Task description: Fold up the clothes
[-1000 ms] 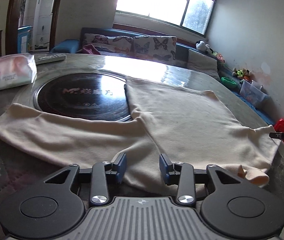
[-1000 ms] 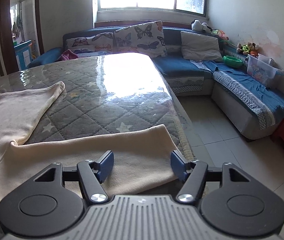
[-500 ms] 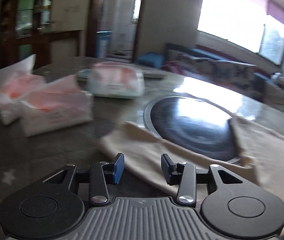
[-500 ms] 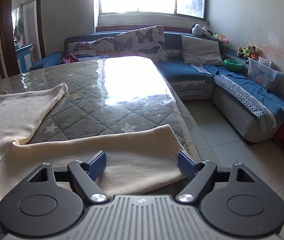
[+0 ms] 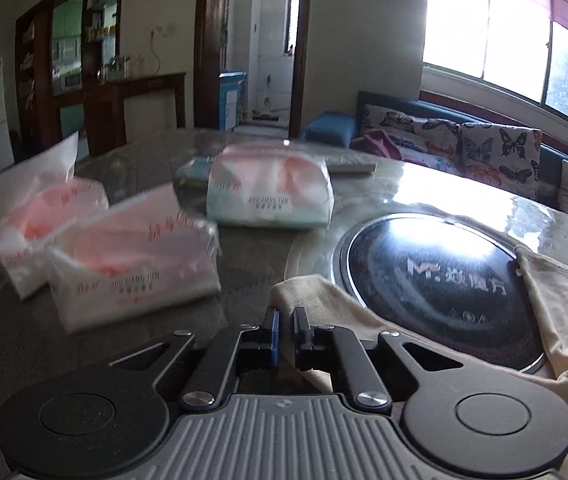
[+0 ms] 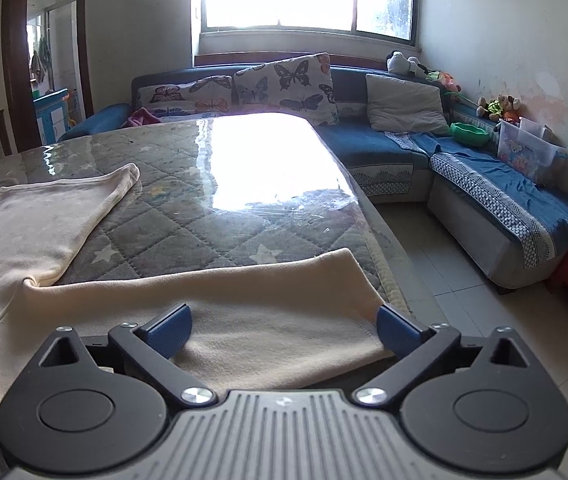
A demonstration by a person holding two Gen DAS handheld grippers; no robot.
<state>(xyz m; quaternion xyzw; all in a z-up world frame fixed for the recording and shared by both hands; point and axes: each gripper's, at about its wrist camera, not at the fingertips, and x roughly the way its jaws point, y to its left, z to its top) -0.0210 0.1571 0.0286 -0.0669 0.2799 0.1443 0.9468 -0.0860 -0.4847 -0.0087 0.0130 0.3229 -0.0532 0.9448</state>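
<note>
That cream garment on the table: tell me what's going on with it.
A person with a gripper in each hand is folding the cream garment spread on the quilted table. The left gripper has shut on a sleeve end beside the round black hotplate. The right gripper is opening, its jaws wide over the other sleeve, gripping nothing.

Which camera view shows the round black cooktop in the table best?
The left wrist view shows it best: the round black cooktop lies in full sight, with the cream garment covering only its right and near edges. The right wrist view shows almost nothing of it, only the garment and quilted table cover.
</note>
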